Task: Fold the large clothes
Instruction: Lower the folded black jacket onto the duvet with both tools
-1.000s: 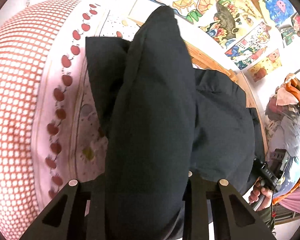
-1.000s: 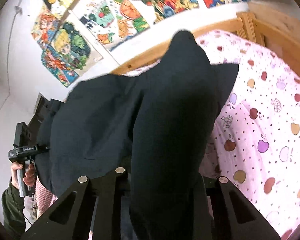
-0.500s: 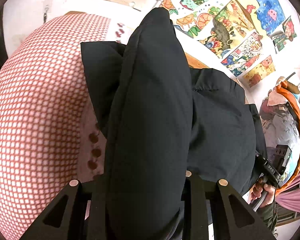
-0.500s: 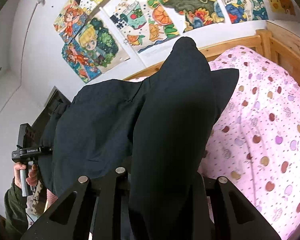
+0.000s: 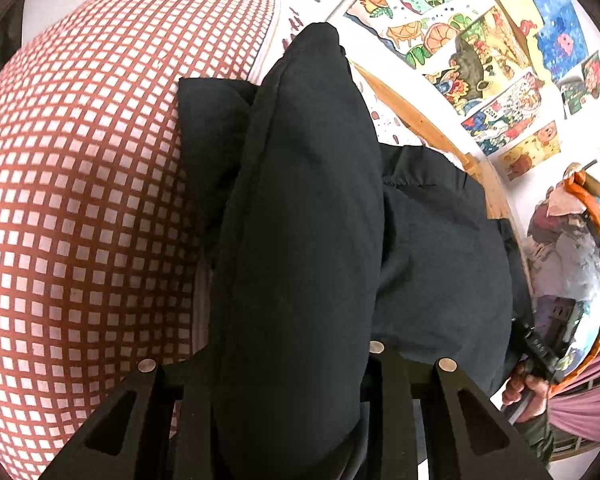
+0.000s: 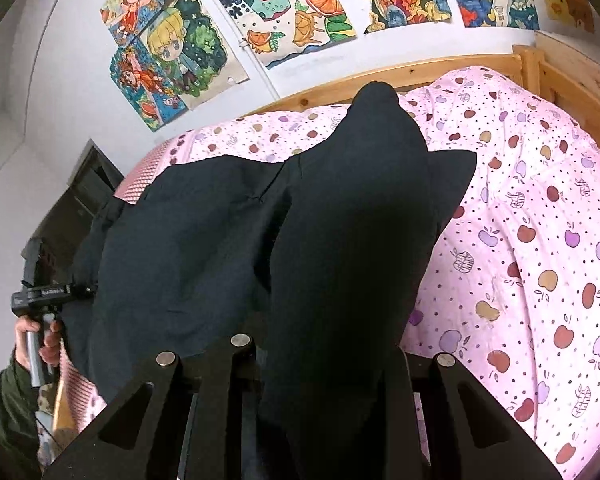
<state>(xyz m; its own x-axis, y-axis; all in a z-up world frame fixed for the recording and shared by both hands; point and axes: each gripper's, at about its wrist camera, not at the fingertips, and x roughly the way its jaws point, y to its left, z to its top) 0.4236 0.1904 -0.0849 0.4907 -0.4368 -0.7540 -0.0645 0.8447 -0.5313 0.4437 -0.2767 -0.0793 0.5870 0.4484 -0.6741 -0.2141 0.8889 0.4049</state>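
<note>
A large black garment [image 5: 300,220] hangs stretched between my two grippers, held up over the bed. My left gripper [image 5: 288,392] is shut on one corner of it; the cloth bunches over the fingers and hides the tips. My right gripper [image 6: 324,392] is shut on the other corner of the same black garment [image 6: 340,248], tips hidden too. The right gripper's handle and hand [image 5: 536,364] show at the right edge of the left wrist view. The left gripper's handle and hand [image 6: 40,304] show at the left edge of the right wrist view.
A pink quilt with an apple print [image 6: 540,240] covers the bed. A red-and-white checked pillow [image 5: 80,200] lies at the bed's left end. A wooden bed rail [image 6: 420,68] runs along the wall of colourful drawings [image 6: 292,8]. Piled clothes [image 5: 564,248] are at the right.
Both grippers have carried the garment up and back. The left view has swung from the apple quilt onto the checked pillow; the right view now shows more quilt and wall.
</note>
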